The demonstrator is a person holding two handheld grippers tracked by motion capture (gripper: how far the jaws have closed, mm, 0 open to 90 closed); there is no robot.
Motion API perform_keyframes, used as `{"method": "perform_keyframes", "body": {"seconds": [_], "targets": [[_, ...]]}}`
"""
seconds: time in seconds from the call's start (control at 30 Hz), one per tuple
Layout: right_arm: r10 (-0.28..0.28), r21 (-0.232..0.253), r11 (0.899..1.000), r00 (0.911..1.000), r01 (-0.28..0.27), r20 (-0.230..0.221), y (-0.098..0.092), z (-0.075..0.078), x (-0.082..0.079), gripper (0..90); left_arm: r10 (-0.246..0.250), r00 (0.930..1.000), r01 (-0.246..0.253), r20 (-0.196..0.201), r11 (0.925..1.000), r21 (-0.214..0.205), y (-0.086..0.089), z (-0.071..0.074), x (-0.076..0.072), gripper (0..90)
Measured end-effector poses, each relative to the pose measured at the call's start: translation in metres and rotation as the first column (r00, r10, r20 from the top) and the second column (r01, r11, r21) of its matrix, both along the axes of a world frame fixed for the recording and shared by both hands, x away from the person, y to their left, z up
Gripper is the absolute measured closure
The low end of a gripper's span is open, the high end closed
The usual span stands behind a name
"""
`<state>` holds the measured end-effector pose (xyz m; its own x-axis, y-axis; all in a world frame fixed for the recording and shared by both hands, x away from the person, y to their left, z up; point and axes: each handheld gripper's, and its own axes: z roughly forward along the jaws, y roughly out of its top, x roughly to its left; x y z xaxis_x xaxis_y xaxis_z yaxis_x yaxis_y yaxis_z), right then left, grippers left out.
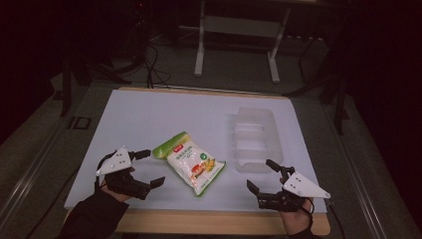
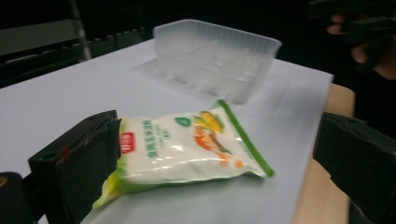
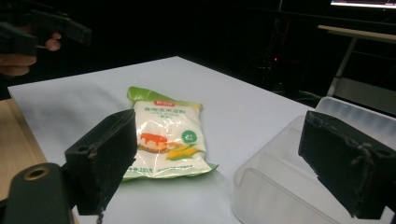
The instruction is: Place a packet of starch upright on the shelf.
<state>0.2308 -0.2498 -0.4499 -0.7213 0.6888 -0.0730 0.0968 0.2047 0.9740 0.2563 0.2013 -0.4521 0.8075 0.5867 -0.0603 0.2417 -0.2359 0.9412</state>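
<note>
A white and green food pouch (image 1: 191, 165) lies flat on the white table mat (image 1: 149, 124), near its front middle. A clear plastic tray (image 1: 255, 139) stands to its right, with nothing visible inside. My left gripper (image 1: 150, 168) hovers open just left of the pouch (image 2: 187, 147), which lies between the wide-apart jaws in the left gripper view. Low at the front right, my right gripper (image 1: 263, 176) is open beside the tray's near corner. The right gripper view has the pouch (image 3: 168, 137) ahead and the tray (image 3: 280, 186) at the right.
The mat covers a wooden table whose bare front edge (image 1: 224, 221) runs between my forearms. Beyond the table's far edge stand a white frame (image 1: 239, 30) and dark cables on the floor. The other hand and its gripper (image 3: 37, 32) appear far off in the right gripper view.
</note>
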Motion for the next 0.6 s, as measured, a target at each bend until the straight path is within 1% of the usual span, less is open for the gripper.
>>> {"method": "perform_keyframes", "body": {"seconds": [0.1, 0.23, 0.43, 0.53, 0.6], "targets": [[0.003, -0.001, 1.0, 1.0, -0.003, -0.003, 0.0, 0.0, 0.0, 11.4, 0.017, 0.9998, -0.017, -0.011, 0.9998, 0.004, 0.0, 0.0, 0.008, 1.6], [0.001, -0.003, 1.0, 1.0, -0.001, -0.006, 0.0, -0.001, 0.001, 11.4, 0.043, 0.999, -0.043, -0.014, 0.999, 0.012, -0.001, 0.0, 0.017, 1.6], [0.005, -0.006, 1.0, 1.0, -0.005, -0.009, 0.001, -0.001, 0.001, 11.4, 0.039, 0.9982, -0.038, -0.046, 0.9991, 0.021, -0.002, -0.002, 0.032, 2.1], [0.003, -0.006, 1.0, 1.0, -0.003, -0.009, 0.0, -0.001, 0.001, 11.4, 0.045, 0.9966, -0.043, -0.069, 0.9987, 0.026, -0.002, -0.005, 0.04, 2.2], [0.005, -0.006, 1.0, 0.9999, -0.005, -0.009, 0.0, -0.001, 0.001, 11.4, 0.055, 0.9954, -0.052, -0.078, 0.998, 0.036, -0.002, -0.008, 0.046, 2.2]]}}
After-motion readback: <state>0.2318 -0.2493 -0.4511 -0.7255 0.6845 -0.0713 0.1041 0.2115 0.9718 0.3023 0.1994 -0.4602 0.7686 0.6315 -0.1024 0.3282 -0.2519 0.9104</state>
